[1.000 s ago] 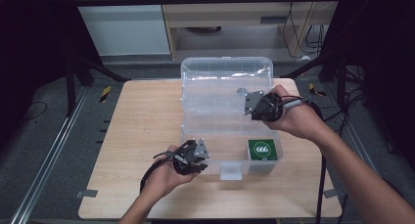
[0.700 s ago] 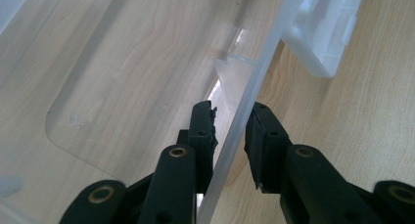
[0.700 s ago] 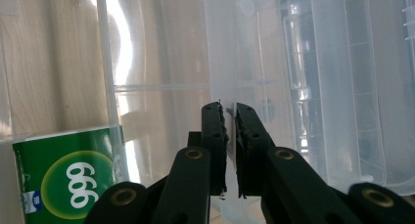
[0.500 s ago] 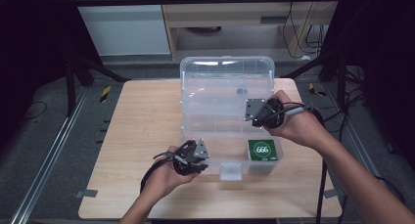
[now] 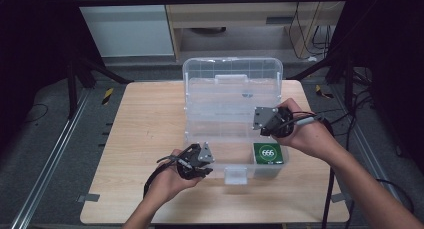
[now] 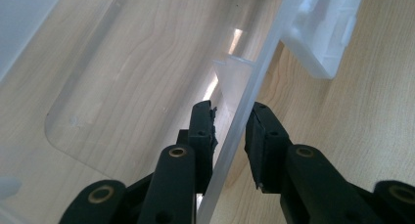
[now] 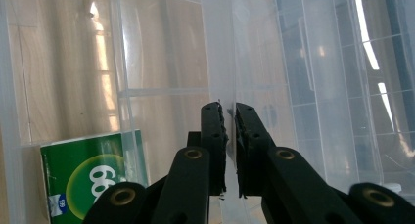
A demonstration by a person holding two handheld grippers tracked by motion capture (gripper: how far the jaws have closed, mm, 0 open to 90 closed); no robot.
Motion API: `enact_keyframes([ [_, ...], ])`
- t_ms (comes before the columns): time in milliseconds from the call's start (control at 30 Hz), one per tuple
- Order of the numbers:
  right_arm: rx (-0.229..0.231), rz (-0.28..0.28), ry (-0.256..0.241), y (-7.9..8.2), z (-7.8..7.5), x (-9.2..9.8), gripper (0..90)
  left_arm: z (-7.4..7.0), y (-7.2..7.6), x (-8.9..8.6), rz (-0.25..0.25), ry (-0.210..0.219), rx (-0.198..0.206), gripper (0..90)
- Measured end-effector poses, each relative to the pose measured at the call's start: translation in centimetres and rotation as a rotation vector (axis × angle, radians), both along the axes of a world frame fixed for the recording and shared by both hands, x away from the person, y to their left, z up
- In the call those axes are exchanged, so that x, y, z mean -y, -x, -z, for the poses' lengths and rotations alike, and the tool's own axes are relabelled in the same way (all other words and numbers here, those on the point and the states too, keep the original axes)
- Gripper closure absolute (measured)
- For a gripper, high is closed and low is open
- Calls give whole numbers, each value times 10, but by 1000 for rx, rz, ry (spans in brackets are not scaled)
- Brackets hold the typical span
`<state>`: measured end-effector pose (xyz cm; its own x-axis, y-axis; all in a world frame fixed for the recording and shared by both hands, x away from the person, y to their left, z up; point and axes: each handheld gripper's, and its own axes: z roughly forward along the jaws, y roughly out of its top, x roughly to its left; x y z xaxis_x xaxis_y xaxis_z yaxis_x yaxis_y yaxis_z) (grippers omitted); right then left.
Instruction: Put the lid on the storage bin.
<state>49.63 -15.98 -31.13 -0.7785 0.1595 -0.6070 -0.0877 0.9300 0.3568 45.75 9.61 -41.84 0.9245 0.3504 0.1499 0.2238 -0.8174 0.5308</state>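
Clear plastic storage box (image 5: 230, 119) sits open in the middle of the wooden table (image 5: 135, 139), with its lid standing up at the far side and its long way running from the near edge of the table to the far edge. Starting at the left of the box, the left gripper (image 5: 199, 158) is at the near front wall, just left of the white latch (image 5: 235, 175) that sticks out from that wall. In the left gripper view its jaws stand one on each side of the thin front wall (image 6: 244, 121), one inside the box and one outside, with a small gap on the outside, so it looks set around the wall but not squeezed tight yet. Inside the box, to the right of the latch, a green pack with 666 on it (image 5: 268, 153) lies in the near right corner. Just past the pack, farther from the front wall, the right gripper (image 5: 260, 123) comes in from the right side of the box. In the right gripper view its jaws are pinched on a thin clear divider wall (image 7: 222, 62) that stands up inside the box, and the green pack sits low on the left of that wall. The divider runs straight up from the jaws, so I think a lift straight up would be the next move, while the left gripper keeps the box down.
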Motion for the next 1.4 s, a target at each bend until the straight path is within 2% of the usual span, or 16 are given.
enact_keyframes([
  [633,5,-10,-23,16,6,4,832,1,1,-2,6,4,3,727],
  [900,2,-14,-31,21,8,4,832,1,3,-2,-16,11,-8,722],
  [1033,-3,-22,-35,22,9,6,832,2,3,-2,-17,8,-6,721],
  [1067,-2,-25,-37,22,9,6,833,1,2,-2,-3,-1,8,721],
  [1167,-4,-22,-44,24,10,6,833,1,3,-1,-12,0,18,718],
  [1400,-13,-33,-43,30,13,7,832,2,4,-1,-23,7,17,712],
])
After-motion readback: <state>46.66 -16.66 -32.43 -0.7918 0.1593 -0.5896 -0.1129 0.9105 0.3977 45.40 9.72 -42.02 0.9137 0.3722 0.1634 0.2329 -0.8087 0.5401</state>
